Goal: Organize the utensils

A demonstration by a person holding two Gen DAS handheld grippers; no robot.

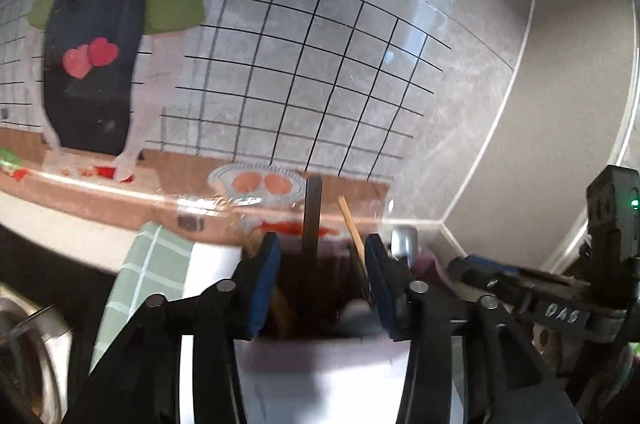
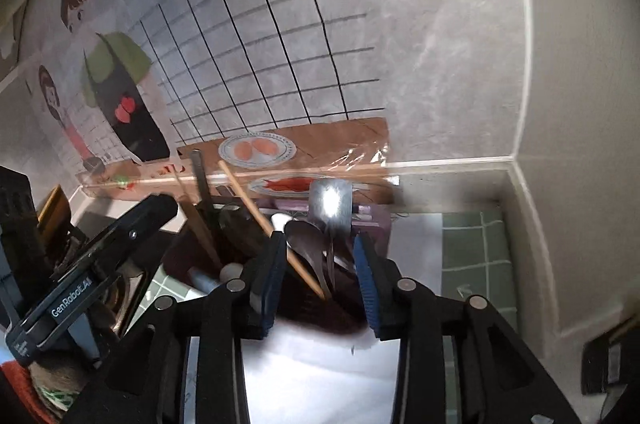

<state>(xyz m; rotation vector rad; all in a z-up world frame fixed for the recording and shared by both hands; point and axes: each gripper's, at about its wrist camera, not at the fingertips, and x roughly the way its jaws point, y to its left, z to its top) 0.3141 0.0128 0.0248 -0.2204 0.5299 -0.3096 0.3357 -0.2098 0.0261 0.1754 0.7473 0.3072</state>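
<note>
Our right claw (image 2: pixel 320 276) is released, and the spoon (image 2: pixel 310 248) stands directly between its fingers in the dark holder (image 2: pixel 320 312), handle down, long axis nearly upright. Our left claw (image 1: pixel 322 284), also released, is over the same holder.

The left claw (image 1: pixel 322 288) and the right claw (image 2: pixel 320 284) both point forward with blue-padded fingers spread apart, gripping nothing. The two sit close beside each other.

The utensil holder (image 2: pixel 320 312) hides the lower ends of the chopstick (image 2: pixel 256 212) and spoons (image 2: pixel 308 244); in the left wrist view its contents blur together.
</note>
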